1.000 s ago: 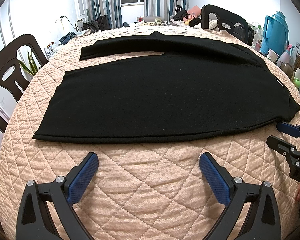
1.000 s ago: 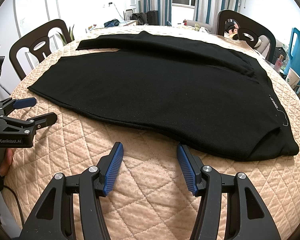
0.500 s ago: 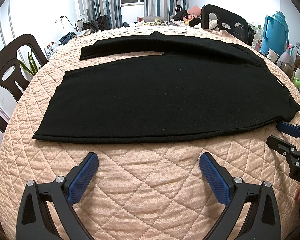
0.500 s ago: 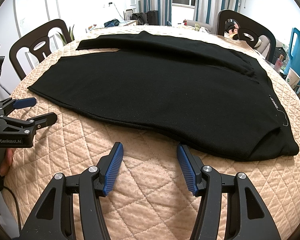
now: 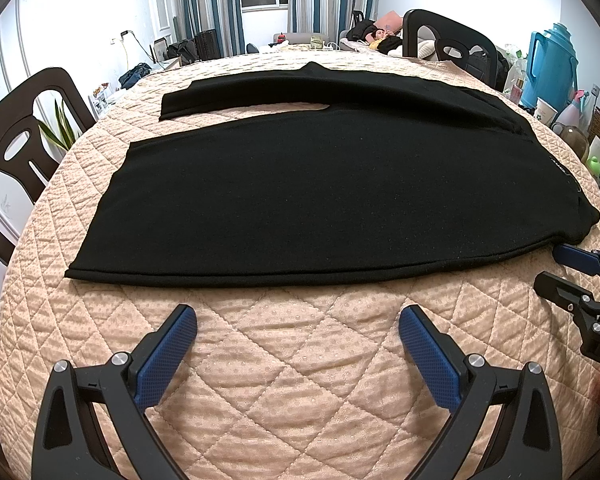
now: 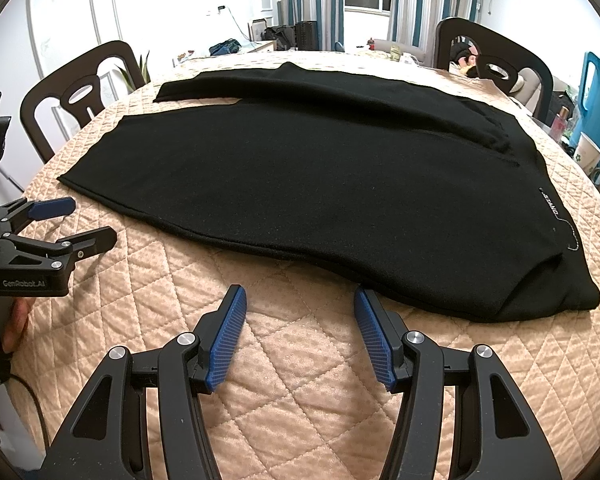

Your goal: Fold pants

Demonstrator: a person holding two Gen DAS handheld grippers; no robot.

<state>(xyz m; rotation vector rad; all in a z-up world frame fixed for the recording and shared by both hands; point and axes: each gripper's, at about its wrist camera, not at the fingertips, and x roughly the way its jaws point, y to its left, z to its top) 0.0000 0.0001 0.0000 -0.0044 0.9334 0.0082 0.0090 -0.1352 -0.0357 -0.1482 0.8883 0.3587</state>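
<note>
On the quilted table cover, black pants are spread flat, the near leg wide and smooth, the far leg lying beyond it, the waistband at the right end of the pants. Both grippers are held just short of the pants' near edge, apart from the cloth: the left gripper with fingers spread wide, the right gripper with fingers moderately parted, neither holding anything. For a clean first fold, the near edge is best pinched at two well-separated points, lifted together, and carried evenly over the far leg so that seams align and no wrinkle is trapped.
</note>
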